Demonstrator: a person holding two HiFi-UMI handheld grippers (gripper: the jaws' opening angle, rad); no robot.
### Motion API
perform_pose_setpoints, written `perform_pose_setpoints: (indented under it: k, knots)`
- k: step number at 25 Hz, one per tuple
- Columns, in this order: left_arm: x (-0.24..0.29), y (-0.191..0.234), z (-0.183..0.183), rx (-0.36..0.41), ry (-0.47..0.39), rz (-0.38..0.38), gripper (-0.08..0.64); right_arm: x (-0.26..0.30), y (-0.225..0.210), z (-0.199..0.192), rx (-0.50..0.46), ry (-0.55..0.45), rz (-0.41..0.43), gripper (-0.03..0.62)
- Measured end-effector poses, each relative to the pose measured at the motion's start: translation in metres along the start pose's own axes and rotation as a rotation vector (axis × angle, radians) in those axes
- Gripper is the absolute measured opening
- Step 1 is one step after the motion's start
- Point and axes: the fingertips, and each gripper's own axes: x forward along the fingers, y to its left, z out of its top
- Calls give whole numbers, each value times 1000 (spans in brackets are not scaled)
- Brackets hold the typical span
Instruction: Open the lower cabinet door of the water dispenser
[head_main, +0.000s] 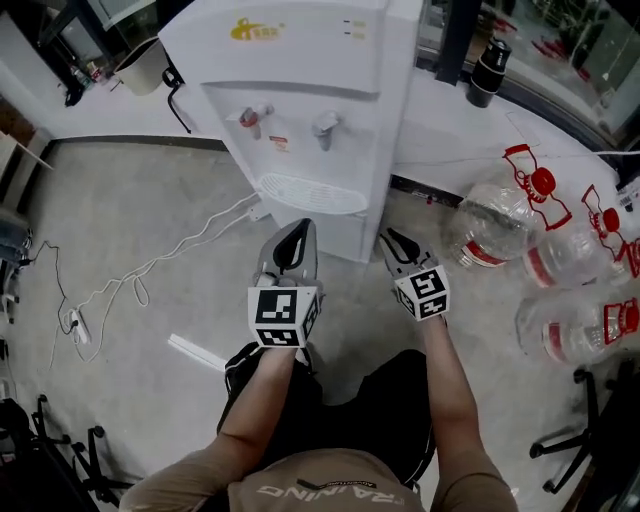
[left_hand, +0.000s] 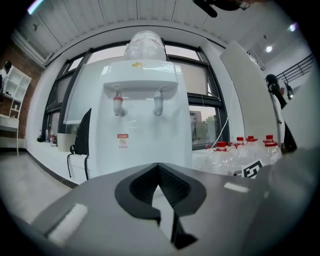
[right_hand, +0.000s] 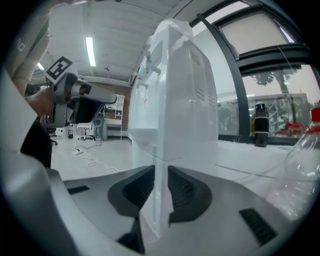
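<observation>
Nearest me, my grey left gripper (head_main: 300, 228) is clenched empty and my right gripper (head_main: 393, 238) barely parted, holding nothing, beside the white plastic water dispenser (head_main: 300, 60), whose lower cabinet door (head_main: 338, 235), just ahead, I should hook by its edge, gently.

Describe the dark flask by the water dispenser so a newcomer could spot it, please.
Start at the white water dispenser. On the white ledge just right of it in the head view stands the flask. It alone is dark and opaque; the jugs are clear with red caps.
</observation>
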Motion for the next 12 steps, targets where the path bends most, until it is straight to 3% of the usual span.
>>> perform_pose_setpoints:
  k: [2,7,12]
  knots:
    - [1,-1,-1,-18,-4,-13,5,7,2,-1,23,11,12,97]
    - [2,-8,-3,-30,-15,-40,5,28,-2,-18,44,84,39,192]
    - [5,-15,-7,-64,0,-75,5,47,-9,-37,46,141,56,221]
